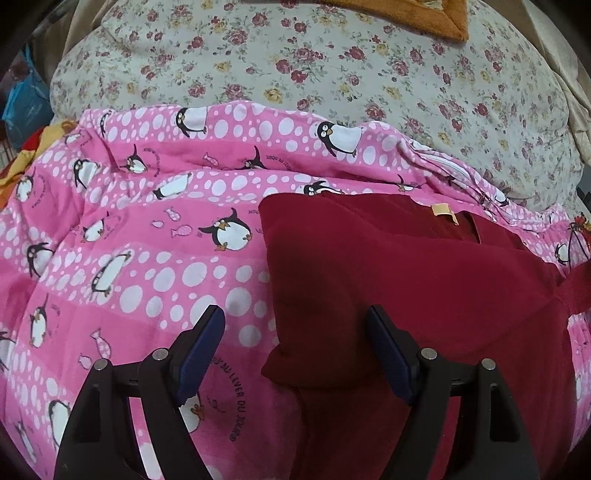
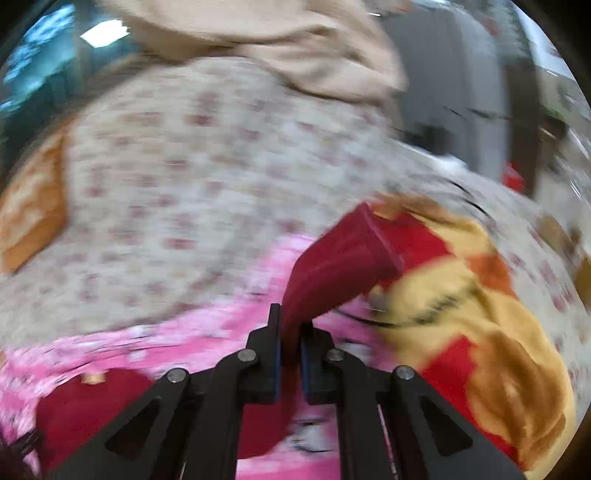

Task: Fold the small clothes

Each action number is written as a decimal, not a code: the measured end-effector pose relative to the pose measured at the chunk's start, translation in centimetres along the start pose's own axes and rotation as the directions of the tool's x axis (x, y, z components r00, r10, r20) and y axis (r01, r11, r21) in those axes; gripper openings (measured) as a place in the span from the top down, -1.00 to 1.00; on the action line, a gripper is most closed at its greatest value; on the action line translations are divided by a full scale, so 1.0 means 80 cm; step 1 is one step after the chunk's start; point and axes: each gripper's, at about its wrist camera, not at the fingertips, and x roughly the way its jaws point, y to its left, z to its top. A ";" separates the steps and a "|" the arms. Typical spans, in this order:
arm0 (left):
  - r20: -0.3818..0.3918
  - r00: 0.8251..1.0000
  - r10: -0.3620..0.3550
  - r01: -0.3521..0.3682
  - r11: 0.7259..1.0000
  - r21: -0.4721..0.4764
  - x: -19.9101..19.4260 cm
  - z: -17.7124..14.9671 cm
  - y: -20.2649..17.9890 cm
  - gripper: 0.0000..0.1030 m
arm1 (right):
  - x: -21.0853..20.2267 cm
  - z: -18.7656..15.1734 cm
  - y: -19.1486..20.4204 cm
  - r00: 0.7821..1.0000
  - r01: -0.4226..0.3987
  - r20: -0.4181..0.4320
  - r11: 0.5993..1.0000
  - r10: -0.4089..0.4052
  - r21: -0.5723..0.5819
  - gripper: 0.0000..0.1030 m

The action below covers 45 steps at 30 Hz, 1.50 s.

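Note:
A dark red garment [image 1: 406, 295] lies on a pink penguin-print blanket [image 1: 129, 229], one part folded over, a tan label [image 1: 445, 211] near its collar. My left gripper [image 1: 295, 332] is open just above the garment's near left edge, holding nothing. My right gripper [image 2: 291, 332] is shut on a sleeve or corner of the dark red garment [image 2: 340, 266] and holds it raised off the bed. The right wrist view is blurred by motion. More of the garment [image 2: 92, 413] shows at lower left there.
A floral quilt [image 1: 332, 74] covers the bed beyond the pink blanket. An orange cloth [image 1: 424, 14] lies at the far edge. A yellow and red cartoon blanket [image 2: 480, 314] lies right of the right gripper. A beige cloth [image 2: 277, 44] is behind.

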 end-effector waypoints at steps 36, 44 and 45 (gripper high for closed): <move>0.047 0.998 -0.034 0.036 0.998 -0.054 -0.025 0.014 0.023 -0.38 | 0.052 -0.246 0.457 0.684 -0.658 -0.629 0.685 0.369 -0.313 0.13; 0.031 0.993 -0.115 0.117 0.991 -0.071 -0.024 0.021 0.006 -0.38 | 0.021 -0.157 0.290 0.831 -0.449 -0.484 0.845 0.275 -0.290 -0.16; 0.021 0.992 -0.127 0.128 0.989 -0.070 -0.021 0.023 0.002 -0.37 | 0.022 -0.153 0.271 0.841 -0.423 -0.475 0.862 0.259 -0.279 -0.16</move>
